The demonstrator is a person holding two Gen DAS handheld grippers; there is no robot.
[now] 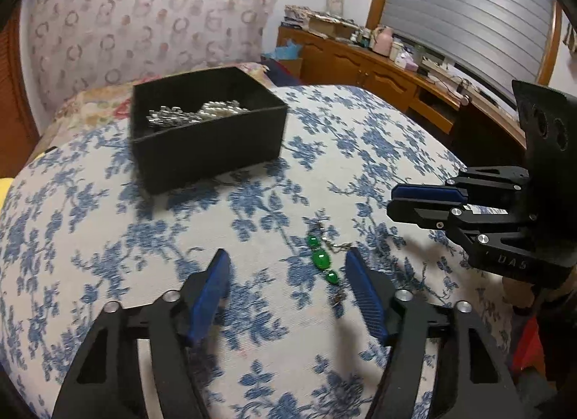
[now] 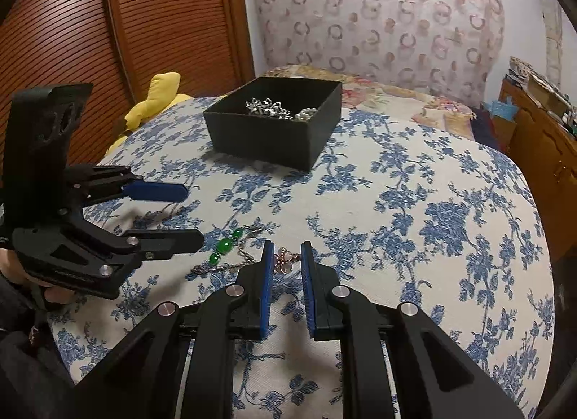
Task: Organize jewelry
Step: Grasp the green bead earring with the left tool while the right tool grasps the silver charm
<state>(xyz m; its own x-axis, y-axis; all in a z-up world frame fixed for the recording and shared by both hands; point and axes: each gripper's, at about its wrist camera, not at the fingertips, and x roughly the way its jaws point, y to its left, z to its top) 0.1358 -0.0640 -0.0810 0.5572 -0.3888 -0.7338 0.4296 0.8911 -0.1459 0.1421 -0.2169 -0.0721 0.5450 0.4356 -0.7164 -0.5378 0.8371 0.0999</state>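
**Green piece between your left jaws, pink piece in your right**

Your left gripper (image 1: 286, 262) stood about half open over the green-stone jewelry (image 1: 320, 259), which lay on the blue-floral cover (image 1: 108, 238) between the two blue pads, closer to the right-hand pad (image 1: 364, 292) and not pressed by either. No earlier view was there to compare. A thin chain ran off from the green stones across the cloth.

Your right gripper (image 2: 286, 251) was drawn narrow, with a small pink-stone piece (image 2: 285, 260) sitting between its fingertips; whether the pads truly pinched it, you could not tell from either view. That piece lay just beside the green stones (image 2: 224, 246), and your two grippers were near each other, the right one's fingers (image 1: 425, 199) reaching in from the side.

Farther out on the cover, well apart from both grippers, stood the open black box (image 1: 209, 152), with silver chains and pearls (image 1: 198, 114) already inside.
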